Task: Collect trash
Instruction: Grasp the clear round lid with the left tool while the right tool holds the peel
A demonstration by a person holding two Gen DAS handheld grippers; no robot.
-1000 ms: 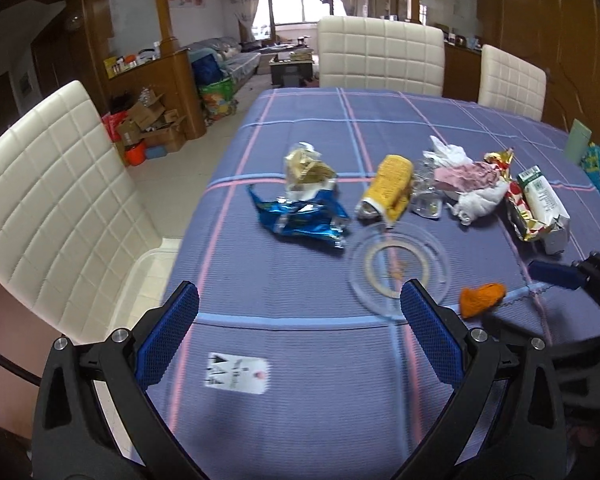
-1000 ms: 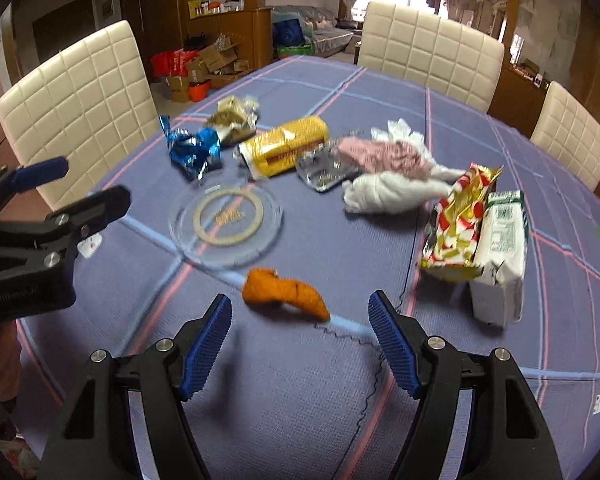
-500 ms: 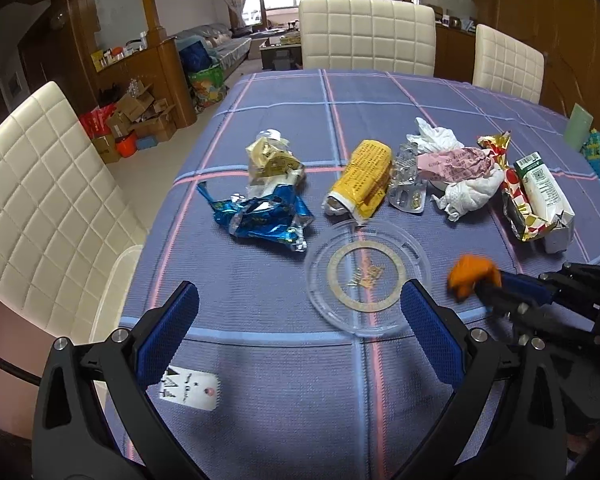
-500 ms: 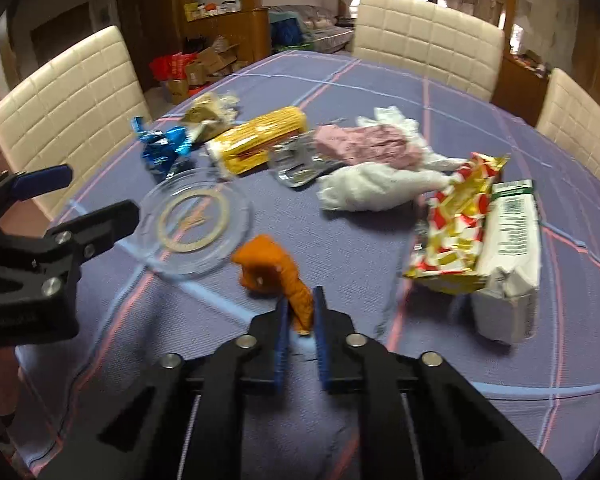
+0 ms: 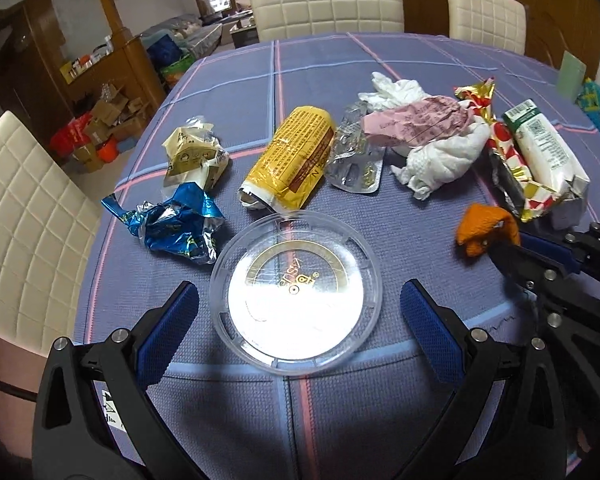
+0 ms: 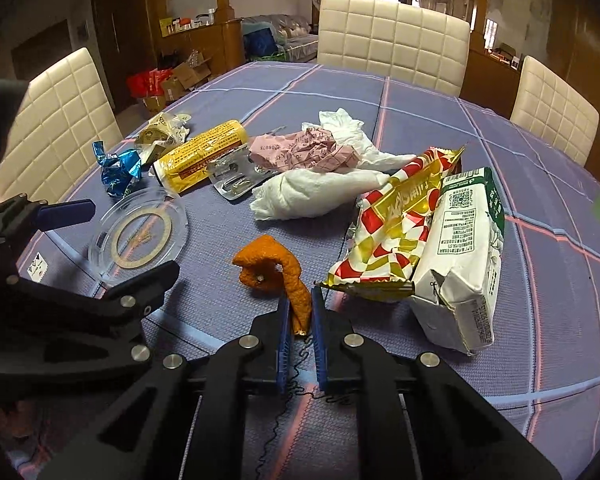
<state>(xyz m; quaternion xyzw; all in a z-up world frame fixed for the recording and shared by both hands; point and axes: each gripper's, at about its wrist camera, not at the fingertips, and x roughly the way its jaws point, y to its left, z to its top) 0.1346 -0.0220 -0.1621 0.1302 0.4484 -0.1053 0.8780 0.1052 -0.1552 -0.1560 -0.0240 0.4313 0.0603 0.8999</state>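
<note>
Round table (image 5: pixel 324 408) under a purple checked cloth, trash strewn across the middle, within reach of both grippers. Biggest pieces at right: milk carton (image 6: pixel 466 248) lying against a red-and-gold wrapper (image 6: pixel 396 224). Nearer centre, clear plastic lid (image 5: pixel 296 294) flat on the cloth, framed by the left gripper (image 5: pixel 298 316), fingers spread wide and empty, likely lined up to take it. Smallest: orange peel (image 6: pixel 278 272), pinched at its tail in the nearly closed right gripper (image 6: pixel 300 314), apparently lifted for carrying off.
</note>
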